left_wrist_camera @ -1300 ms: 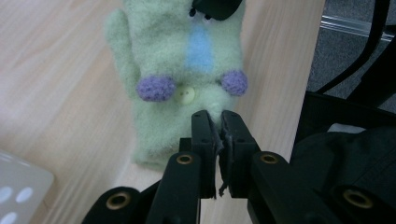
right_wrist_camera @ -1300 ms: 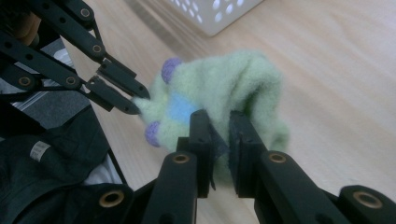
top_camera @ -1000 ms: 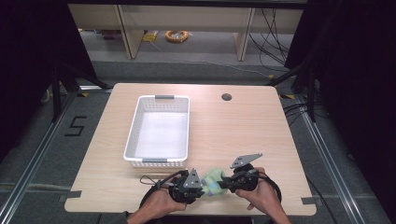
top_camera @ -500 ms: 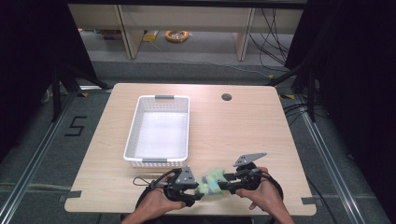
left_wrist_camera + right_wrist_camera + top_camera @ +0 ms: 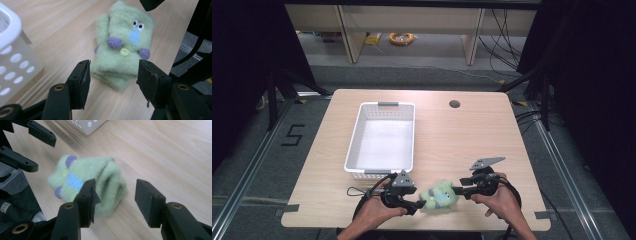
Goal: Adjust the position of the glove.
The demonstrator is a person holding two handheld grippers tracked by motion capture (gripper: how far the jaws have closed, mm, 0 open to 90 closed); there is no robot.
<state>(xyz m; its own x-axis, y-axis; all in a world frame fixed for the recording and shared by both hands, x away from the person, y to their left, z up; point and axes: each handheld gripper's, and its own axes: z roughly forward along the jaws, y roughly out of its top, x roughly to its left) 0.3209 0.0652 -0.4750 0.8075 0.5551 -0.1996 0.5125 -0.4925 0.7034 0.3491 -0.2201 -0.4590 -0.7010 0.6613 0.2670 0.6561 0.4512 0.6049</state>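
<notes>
A small green fleece mitten (image 5: 439, 196) with a stitched face lies folded on the bench (image 5: 472, 135), close to the near edge, right between the person's two hands. The left gripper (image 5: 414, 204) sits at one end of it and the right gripper (image 5: 457, 191) at the other, each pointing in toward the mitten. Both pairs of jaws have just been opening and now stand released: in the left gripper view the mitten (image 5: 122, 47) lies just ahead of the parted pads with bench showing on either side of it, and in the right gripper view the rolled end of the mitten (image 5: 92, 185) sits beside one pad without being pinched. So nothing is held at this moment; the mitten rests on the wood under its own weight. From the way it is doubled over, I would say the folding part of the job looks done, or near enough. The white perforated basket (image 5: 357, 137) stands apart, farther up the bench on the left gripper's side, and there is nothing in it. If the mitten is meant to go in there, that step is not yet done: one gripper would need to take hold again and carry it over the rim.
</notes>
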